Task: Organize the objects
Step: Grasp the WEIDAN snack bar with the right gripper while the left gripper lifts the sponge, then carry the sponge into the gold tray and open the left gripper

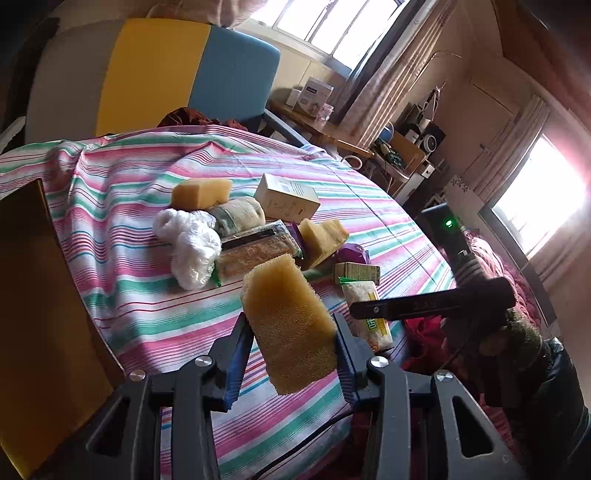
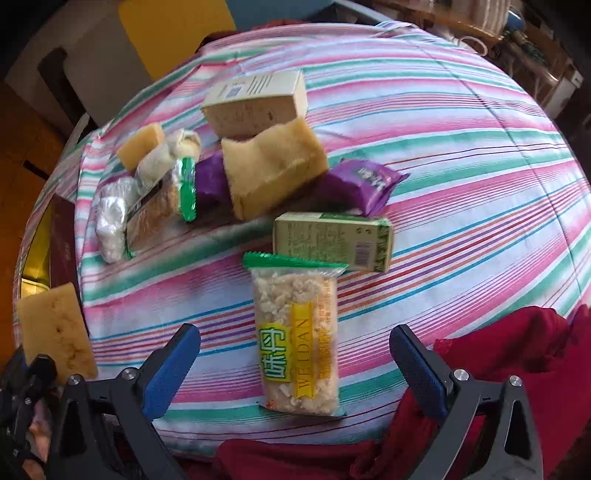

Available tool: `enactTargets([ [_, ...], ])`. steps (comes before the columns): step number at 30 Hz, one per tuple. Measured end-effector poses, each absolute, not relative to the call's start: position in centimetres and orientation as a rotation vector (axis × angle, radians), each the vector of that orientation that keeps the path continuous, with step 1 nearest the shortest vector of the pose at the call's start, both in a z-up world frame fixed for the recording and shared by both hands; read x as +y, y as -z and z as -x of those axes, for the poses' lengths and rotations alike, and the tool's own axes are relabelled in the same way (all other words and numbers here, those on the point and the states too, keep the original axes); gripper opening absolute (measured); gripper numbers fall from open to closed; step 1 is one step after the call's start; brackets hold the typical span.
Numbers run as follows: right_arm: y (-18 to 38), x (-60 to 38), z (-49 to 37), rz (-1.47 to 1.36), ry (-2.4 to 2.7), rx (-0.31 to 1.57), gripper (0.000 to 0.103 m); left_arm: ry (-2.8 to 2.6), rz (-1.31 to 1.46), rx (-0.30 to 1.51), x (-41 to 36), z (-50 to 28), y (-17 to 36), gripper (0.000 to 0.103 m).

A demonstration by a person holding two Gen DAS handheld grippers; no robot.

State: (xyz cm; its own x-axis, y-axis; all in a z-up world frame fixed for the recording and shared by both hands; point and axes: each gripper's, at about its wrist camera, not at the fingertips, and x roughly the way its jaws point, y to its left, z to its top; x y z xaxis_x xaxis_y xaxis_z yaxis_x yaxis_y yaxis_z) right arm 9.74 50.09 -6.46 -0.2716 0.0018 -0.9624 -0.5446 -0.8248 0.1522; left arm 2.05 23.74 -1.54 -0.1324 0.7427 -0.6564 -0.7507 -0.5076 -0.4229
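Sponge [image 1: 291, 328] clamped in left gripper [image 1: 291, 354], lifted

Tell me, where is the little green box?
In the right wrist view the green box lies mid-table on the striped cloth, just above the snack bag and below the purple packet.

We are looking at a lived-in home room, likely a bedroom: a striped cloth [image 1: 155, 206] is covering the work surface, curtains [image 1: 391, 92] are hanging beside a bright window [image 1: 332, 26], a wooden desk [image 1: 317, 129] is carrying small boxes, and a cluttered shelf [image 1: 413, 147] is holding a speaker and household odds.
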Motion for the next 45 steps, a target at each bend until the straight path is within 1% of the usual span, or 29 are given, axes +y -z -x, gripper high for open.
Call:
enactTargets([
  [7,8.3,49.0,-8.7,1.743,-2.084,0.597,0.103,-1.836,1.031,-0.024,22.2,-2.0,0.8,0.042],
  [9,8.8,48.6,-8.6,1.765,-2.075,0.586,0.1,-1.844,1.029,-0.038,21.6,-1.9,0.7,0.042],
  [10,8.8,48.3,-8.6,1.765,-2.091,0.568,0.085,-1.848,1.029,-0.043,21.4,-1.8,0.6,0.042],
  [11,8.7,47.9,-8.6,1.761,-2.098,0.527,0.063,-1.854,1.028,-0.05,21.0,-1.7,0.6,0.042],
  [12,8.4,47.4,-8.6,1.75,-2.117,0.472,0.051,-1.86,1.028,-0.06,20.6,-1.5,0.5,0.042],
  [13,8.2,47.0,-8.7,1.75,-2.138,0.464,0.042,-1.867,1.029,-0.068,20.2,-1.3,0.5,0.042],
  [19,6.9,42.7,-8.4,1.714,-2.336,0.439,0.042,-1.953,1.047,-0.126,16.8,0.5,0.3,0.042],
  [24,7.4,40.1,-7.2,1.69,-2.434,0.375,0.042,-2.093,1.068,-0.166,12.0,3.3,0.1,0.042],
  [27,7.4,39.3,-6.9,1.669,-2.457,0.312,0.043,-2.203,1.118,-0.176,8.4,5.8,0.5,0.042],
  [33,7.3,40.0,-7.3,1.676,-2.469,0.326,0.043,-2.367,1.272,-0.141,2.4,12.1,2.3,0.042],
  [37,7.0,40.3,-7.6,1.693,-2.463,0.314,0.044,-2.407,1.336,-0.116,0.7,15.5,3.5,0.043],
  [45,6.3,41.6,-8.2,1.713,-2.458,0.296,0.046,-2.475,1.403,-0.033,0.2,21.0,5.8,0.045],
])
